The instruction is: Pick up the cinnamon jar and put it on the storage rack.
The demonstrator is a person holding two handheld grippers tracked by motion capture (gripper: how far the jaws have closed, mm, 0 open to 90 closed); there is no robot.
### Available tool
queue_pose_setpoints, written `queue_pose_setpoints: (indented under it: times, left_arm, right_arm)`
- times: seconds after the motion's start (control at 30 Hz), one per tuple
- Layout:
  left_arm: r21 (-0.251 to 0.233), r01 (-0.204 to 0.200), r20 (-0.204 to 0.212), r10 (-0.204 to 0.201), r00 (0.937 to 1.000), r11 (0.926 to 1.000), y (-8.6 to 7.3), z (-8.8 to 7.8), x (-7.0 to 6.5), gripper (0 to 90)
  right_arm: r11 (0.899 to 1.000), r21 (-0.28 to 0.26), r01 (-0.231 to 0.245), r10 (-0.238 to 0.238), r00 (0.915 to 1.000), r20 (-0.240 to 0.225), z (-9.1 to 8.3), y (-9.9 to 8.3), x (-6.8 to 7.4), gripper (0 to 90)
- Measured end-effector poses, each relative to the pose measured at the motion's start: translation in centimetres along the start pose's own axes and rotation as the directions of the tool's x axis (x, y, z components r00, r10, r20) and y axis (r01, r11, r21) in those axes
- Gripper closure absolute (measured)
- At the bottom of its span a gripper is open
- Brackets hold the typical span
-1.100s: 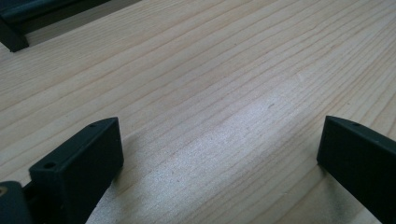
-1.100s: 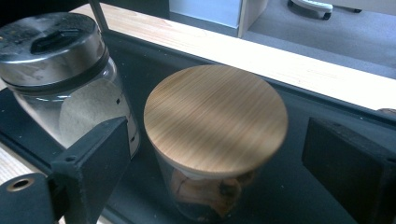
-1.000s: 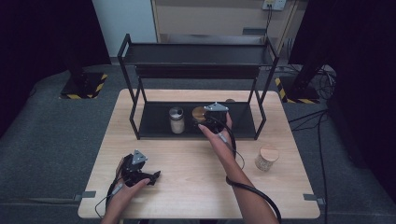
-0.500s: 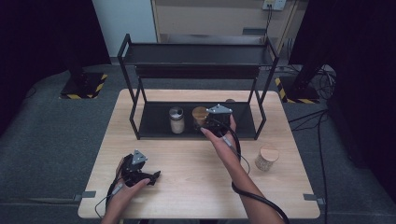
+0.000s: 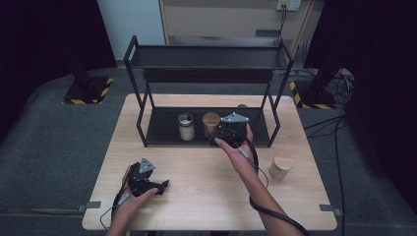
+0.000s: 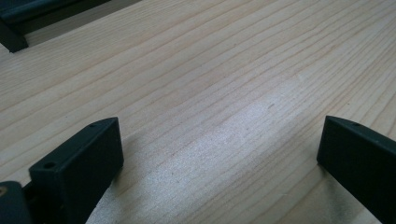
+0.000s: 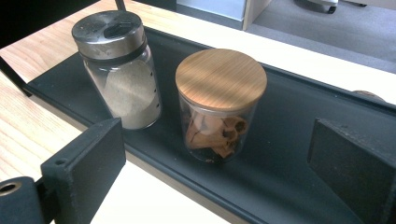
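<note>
**Ann:** Back comes the right gripper (image 5: pixel 227 133)! A second ago it was in over the shelf, right at the wood-lid jar (image 5: pixel 211 124); now it sits at the shelf's front edge, pulled toward the person, and the jar stands on its own.

**Ben:** And the jaws have just been opening. In the right gripper view they stand wide apart with nothing pressed between them; the jar (image 7: pixel 219 105) is ahead of them, not in them.

**Ann:** So where does the jar end up?

**Ben:** On the rack's (image 5: pixel 142 123) black lower shelf, upright, just beside the shaker (image 5: pixel 185 126) with the metal cap. Close neighbours, but I see a thin gap between them.

**Ann:** What's next, do you reckon?

**Ben:** My guess is the other jar (image 5: pixel 281 166), the one out on the bare table (image 5: pixel 196 196). It lies to the right of the right gripper and nearer the person, well apart from the rack. It stands upright too, so its long axis is vertical, and a level grab from the side would suit.

**Ann:** Which hand?

**Ben:** The right, clearly nearer. The left gripper (image 5: pixel 147 182) rests low at the table's near left, far from everything, just as it did before, its jaws spread over plain wood (image 6: pixel 210 93).
</note>
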State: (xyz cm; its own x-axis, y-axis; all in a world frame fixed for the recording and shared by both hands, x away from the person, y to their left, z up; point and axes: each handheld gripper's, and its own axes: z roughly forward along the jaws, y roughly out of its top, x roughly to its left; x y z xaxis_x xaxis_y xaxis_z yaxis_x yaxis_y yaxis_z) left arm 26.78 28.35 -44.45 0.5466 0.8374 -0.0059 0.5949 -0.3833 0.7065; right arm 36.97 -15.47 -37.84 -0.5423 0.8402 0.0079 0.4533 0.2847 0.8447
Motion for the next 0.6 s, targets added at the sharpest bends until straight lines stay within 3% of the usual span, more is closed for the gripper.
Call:
queue_pose_setpoints:
  times: [0.6]
  left_arm:
    - [-0.001,-0.002,-0.002,0.002,1.0000,1.0000,0.0,0.0,-0.1,0.0]
  right_arm:
    - [1.000,-0.022,-0.007,0.007,0.9999,0.011,-4.2,-0.8,-0.4,4.6]
